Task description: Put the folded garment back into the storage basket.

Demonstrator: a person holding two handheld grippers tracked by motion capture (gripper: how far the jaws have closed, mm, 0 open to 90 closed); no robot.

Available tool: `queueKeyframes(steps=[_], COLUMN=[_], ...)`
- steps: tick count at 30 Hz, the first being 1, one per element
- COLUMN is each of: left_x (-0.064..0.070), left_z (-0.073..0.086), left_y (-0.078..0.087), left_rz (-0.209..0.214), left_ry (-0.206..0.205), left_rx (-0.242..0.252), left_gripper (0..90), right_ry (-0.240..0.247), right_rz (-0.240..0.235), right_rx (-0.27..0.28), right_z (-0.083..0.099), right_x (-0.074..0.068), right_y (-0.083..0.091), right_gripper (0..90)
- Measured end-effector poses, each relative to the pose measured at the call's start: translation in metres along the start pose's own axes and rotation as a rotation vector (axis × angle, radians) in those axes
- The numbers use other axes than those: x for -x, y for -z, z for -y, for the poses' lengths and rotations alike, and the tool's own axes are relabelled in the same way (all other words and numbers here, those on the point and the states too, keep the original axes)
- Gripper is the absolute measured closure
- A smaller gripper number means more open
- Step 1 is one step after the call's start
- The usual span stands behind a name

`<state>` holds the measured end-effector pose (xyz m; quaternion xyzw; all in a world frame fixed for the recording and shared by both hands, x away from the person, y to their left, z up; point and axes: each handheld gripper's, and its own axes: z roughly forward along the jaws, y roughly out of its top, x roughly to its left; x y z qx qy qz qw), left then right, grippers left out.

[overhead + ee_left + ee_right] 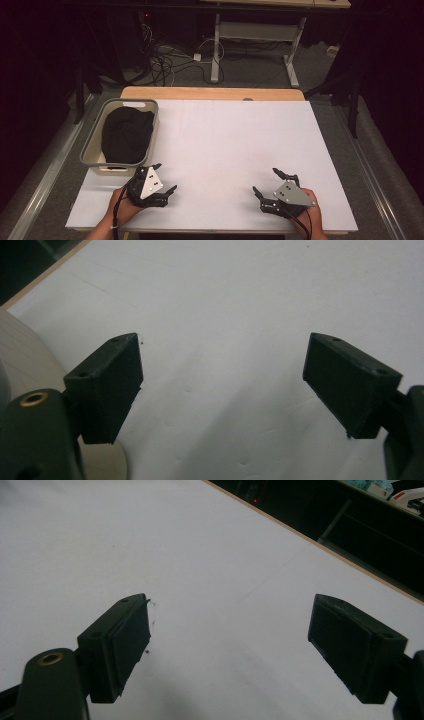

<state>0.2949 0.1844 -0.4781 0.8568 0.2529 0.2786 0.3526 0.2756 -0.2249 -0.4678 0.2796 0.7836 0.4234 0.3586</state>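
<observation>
A grey basket [93, 142] stands at the table's left side with a black garment [127, 135] bundled inside it. My left gripper [166, 177] rests near the front edge just right of the basket's front corner, open, nothing between its jaws. Its own view has the left gripper [222, 385] spread wide over bare white table, with the basket wall [20, 360] at the left edge. My right gripper [266, 181] sits at the front right, open and empty. In its own view the right gripper [227, 645] frames plain white surface.
The white table top [225, 145] lies bare between the two grippers. A wooden strip [210, 93] runs along its far edge. Beyond it are desk legs [216, 50] and tangled cables [165, 60] on the floor.
</observation>
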Motion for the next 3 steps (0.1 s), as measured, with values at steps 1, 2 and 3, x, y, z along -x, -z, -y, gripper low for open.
queueKeyframes(steps=[1,2,3], left_x=[0.0000,0.0000,0.0000], left_z=[0.0001,0.0003,0.0003], left_y=[-0.0003,-0.0006,-0.0010], left_rz=[-0.004,-0.002,-0.003], left_ry=[-0.002,0.002,0.004], left_rx=[-0.005,-0.005,-0.006], left_gripper=[15.8,15.8,15.8], right_ry=[-0.001,-0.003,-0.007], right_rz=[0.001,0.002,0.001], right_rx=[-0.001,-0.001,0.000], right_z=[0.0000,-0.0001,-0.0003], right_x=[0.0001,0.0002,0.0003], right_y=[-0.0004,-0.0008,-0.0010], right_gripper=[17.0,17.0,17.0])
